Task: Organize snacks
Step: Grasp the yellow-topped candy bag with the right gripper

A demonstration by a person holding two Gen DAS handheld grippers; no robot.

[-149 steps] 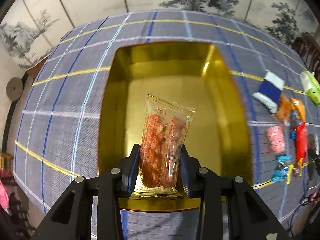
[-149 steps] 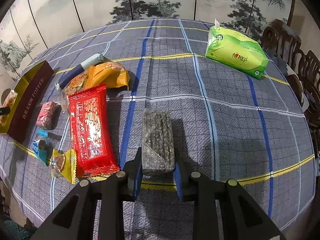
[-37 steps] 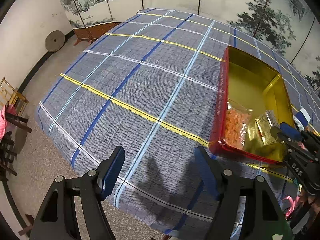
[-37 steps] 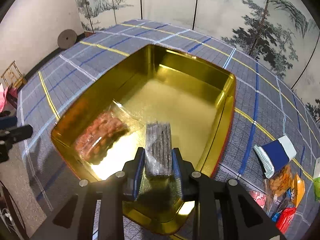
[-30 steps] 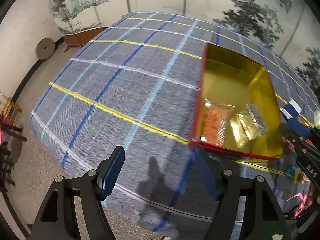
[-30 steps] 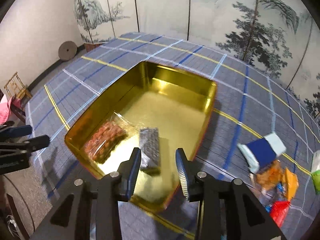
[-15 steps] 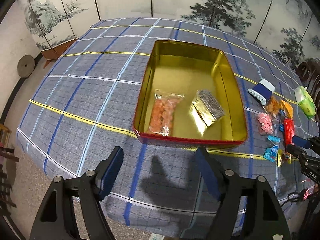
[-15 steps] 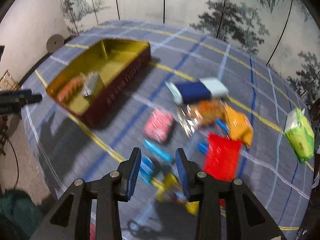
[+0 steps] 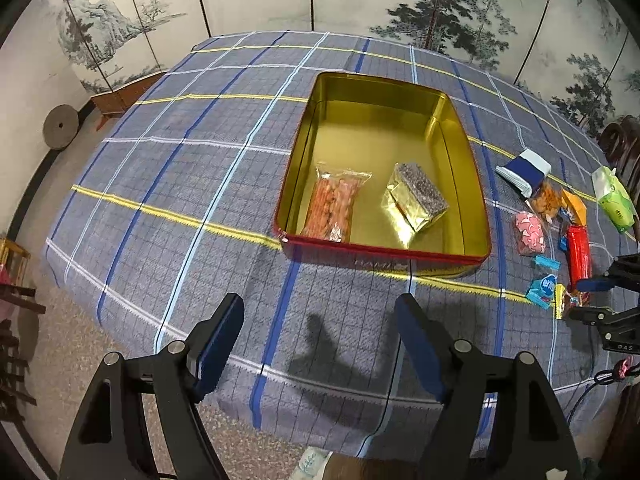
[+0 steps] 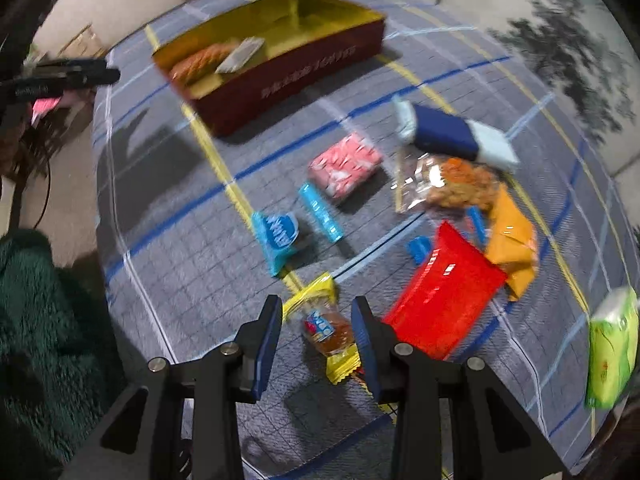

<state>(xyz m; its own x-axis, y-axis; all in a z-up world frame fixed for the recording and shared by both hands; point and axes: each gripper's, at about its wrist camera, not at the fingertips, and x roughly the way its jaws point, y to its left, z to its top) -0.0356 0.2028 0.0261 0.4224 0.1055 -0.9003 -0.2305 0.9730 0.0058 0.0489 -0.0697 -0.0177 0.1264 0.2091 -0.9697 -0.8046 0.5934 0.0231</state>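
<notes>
Your right gripper (image 10: pixel 314 330) hangs narrow over the yellow-wrapped candy (image 10: pixel 325 326), not pinching it; left gripper (image 9: pixel 320 330) has just opened wide, empty.

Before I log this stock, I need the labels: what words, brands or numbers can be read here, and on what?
"DAS": on the right gripper, in the left wrist view.
Gold lettering on the tin's red side: too blurred to read.
White lettering on the blue packet: blurred.
Label on the yellow-ended candy: blurred.
Print on the green pack: too small.

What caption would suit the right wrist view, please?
Right gripper open over a yellow-wrapped snack, other packets nearby.
</notes>
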